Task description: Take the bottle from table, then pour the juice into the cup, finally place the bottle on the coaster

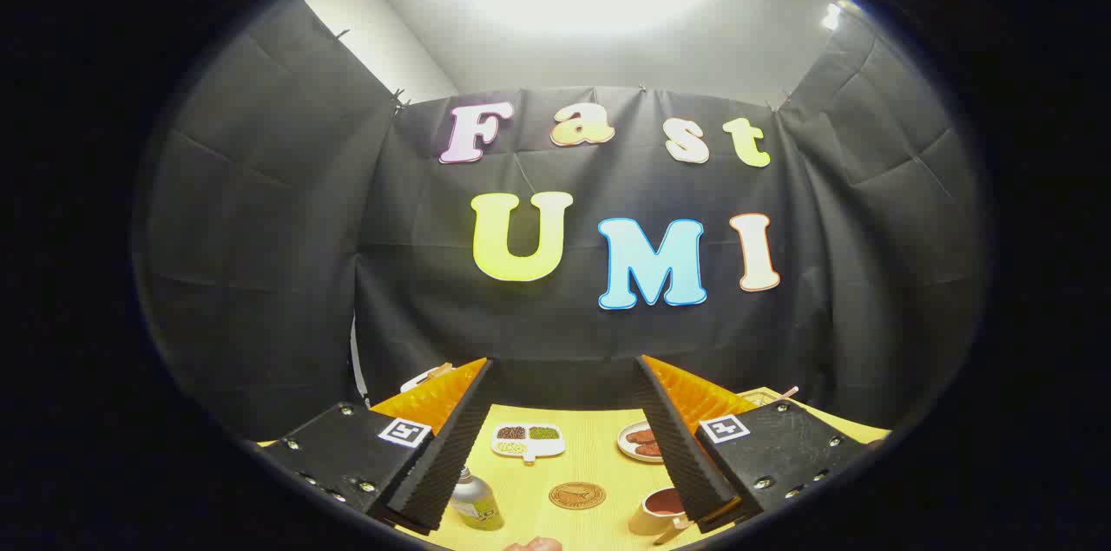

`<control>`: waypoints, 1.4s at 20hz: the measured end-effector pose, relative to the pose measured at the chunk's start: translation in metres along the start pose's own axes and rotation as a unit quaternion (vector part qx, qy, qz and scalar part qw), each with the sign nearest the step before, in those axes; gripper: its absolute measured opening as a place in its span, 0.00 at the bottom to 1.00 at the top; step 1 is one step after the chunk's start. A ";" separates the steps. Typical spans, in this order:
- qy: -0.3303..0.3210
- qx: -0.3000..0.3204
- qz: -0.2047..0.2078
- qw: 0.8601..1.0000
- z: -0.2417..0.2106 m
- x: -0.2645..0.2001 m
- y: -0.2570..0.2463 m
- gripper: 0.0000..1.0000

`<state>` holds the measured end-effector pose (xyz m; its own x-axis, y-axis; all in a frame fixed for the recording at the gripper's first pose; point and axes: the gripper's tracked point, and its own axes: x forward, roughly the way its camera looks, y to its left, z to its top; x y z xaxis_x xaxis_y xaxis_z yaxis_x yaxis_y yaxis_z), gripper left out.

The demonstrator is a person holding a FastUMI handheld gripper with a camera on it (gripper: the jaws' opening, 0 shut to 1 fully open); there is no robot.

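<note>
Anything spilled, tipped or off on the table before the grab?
Nothing stands out. The bottle stands upright beside the left finger, the coaster lies flat between the fingers, and the cup sits upright by the right finger. No spill shows on the table. The gripper is open and holds nothing.

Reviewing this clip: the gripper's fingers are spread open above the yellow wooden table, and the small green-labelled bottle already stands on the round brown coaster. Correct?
Not quite. In the gripper view the small green-labelled bottle stands on the yellow wooden table beside the round brown coaster, not on it. The gripper is open, fingers spread above the table, holding nothing.
</note>
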<state>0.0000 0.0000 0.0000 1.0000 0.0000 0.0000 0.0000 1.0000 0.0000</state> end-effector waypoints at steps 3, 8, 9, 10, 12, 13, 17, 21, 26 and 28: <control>0.001 -0.002 -0.007 1.000 0.000 -0.001 0.002 0.97; 0.008 -0.011 -0.014 1.000 -0.005 -0.004 0.006 0.97; 0.009 -0.015 -0.015 1.000 -0.006 -0.004 0.007 0.97; 0.010 -0.017 -0.013 1.000 -0.008 -0.004 0.010 0.97; 0.011 -0.014 -0.011 1.000 -0.010 -0.004 0.015 0.97; 0.011 -0.013 -0.009 1.000 -0.010 -0.004 0.017 0.97; 0.007 -0.004 -0.005 1.000 -0.011 -0.001 0.024 0.97; 0.002 -0.003 -0.010 1.000 -0.014 0.001 0.029 0.97; 0.001 0.004 -0.011 1.000 -0.030 0.005 0.041 0.97; 0.013 -0.003 -0.012 1.000 -0.045 0.007 0.049 0.97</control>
<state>0.0073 0.0485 -0.0445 0.9994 -0.0242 -0.0261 0.0240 0.9997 -0.0068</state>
